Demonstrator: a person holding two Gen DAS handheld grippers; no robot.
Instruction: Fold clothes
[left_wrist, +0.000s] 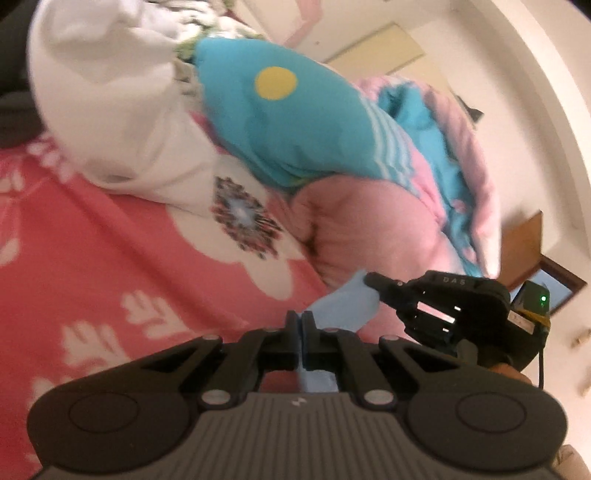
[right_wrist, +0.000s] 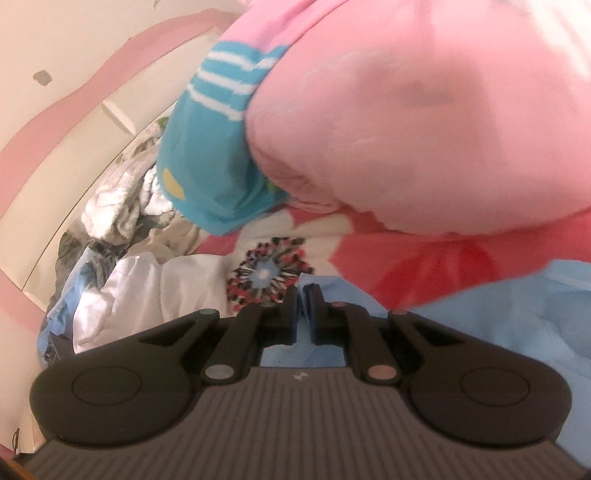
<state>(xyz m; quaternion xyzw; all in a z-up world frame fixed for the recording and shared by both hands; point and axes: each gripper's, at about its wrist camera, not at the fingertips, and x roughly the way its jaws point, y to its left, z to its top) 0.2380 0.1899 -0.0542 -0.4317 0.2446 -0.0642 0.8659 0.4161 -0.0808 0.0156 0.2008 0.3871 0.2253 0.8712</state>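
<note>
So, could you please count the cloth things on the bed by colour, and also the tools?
Light blue garment, clamped by both tools: 1
White garment: 1
Turquoise and pink quilt: 1
Red flowered bedsheet: 1
Tools, left tool and right tool: 2
Total: 6
The crumpled patterned heap in the right wrist view is too blurred to count.

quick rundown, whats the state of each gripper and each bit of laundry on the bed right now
left gripper: shut on the light blue garment
right gripper: shut on the light blue garment
light blue garment: pinched between both grippers' fingers, lifted off the bedspread
white garment: crumpled, unfolded
turquoise and pink quilt: bunched in a heap
red floral bedspread: spread flat under everything
</note>
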